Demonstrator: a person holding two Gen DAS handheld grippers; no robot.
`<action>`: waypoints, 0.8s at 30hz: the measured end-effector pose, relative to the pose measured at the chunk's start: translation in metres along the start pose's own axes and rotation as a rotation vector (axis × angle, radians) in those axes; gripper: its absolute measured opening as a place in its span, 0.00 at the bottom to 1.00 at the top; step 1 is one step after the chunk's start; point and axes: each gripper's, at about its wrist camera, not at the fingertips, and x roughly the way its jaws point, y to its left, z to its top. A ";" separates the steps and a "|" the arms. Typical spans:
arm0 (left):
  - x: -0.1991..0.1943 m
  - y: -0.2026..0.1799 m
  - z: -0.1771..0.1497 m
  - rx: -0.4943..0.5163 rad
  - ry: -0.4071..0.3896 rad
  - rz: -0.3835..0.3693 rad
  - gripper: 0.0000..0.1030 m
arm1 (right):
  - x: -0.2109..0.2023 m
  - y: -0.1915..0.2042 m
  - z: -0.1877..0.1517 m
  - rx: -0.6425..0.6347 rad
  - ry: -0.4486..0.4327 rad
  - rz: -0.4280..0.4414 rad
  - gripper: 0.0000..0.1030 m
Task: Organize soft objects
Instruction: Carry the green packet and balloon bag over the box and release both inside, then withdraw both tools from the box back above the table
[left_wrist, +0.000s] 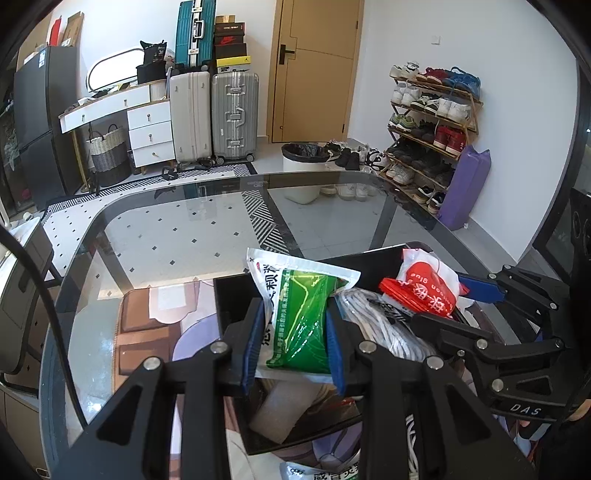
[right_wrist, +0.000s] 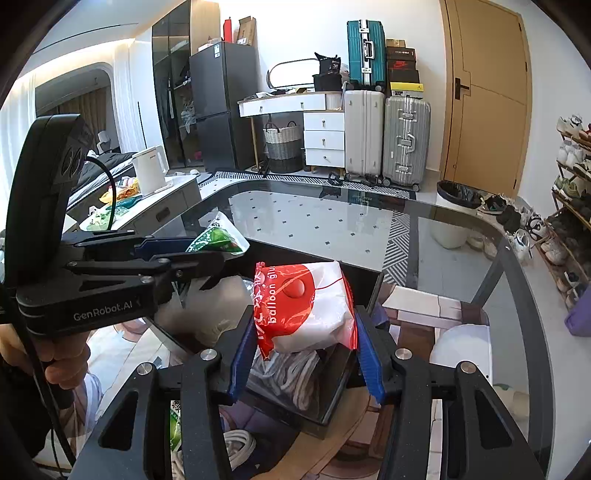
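Note:
My left gripper (left_wrist: 295, 339) is shut on a green and white soft packet (left_wrist: 301, 314) and holds it above a black open box (left_wrist: 229, 295) on the glass table. My right gripper (right_wrist: 304, 354) is shut on a red and white balloon glue bag (right_wrist: 306, 306) over the same box (right_wrist: 332, 413). The right gripper (left_wrist: 458, 299) and its bag (left_wrist: 424, 284) also show in the left wrist view. The left gripper (right_wrist: 199, 251) with the green packet (right_wrist: 218, 240) shows at the left of the right wrist view. A coil of white rope (left_wrist: 384, 321) and a white bundle (left_wrist: 280, 410) lie in the box.
The glass table (left_wrist: 177, 229) stretches ahead over a patterned floor. Another green packet (right_wrist: 175, 424) and white cord (right_wrist: 236, 446) lie near the box's front. A white bin (left_wrist: 303, 170), suitcases (left_wrist: 232, 114) and a shoe rack (left_wrist: 428, 125) stand beyond the table.

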 end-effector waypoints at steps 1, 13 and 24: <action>0.001 -0.001 0.000 0.003 0.002 -0.002 0.29 | 0.001 0.000 0.001 -0.001 0.000 -0.001 0.48; 0.001 -0.007 0.001 0.031 0.014 0.008 0.50 | 0.006 -0.004 0.005 0.000 -0.003 -0.003 0.64; -0.028 -0.009 -0.010 0.058 -0.024 0.009 0.99 | -0.020 -0.017 -0.009 0.064 -0.044 -0.014 0.94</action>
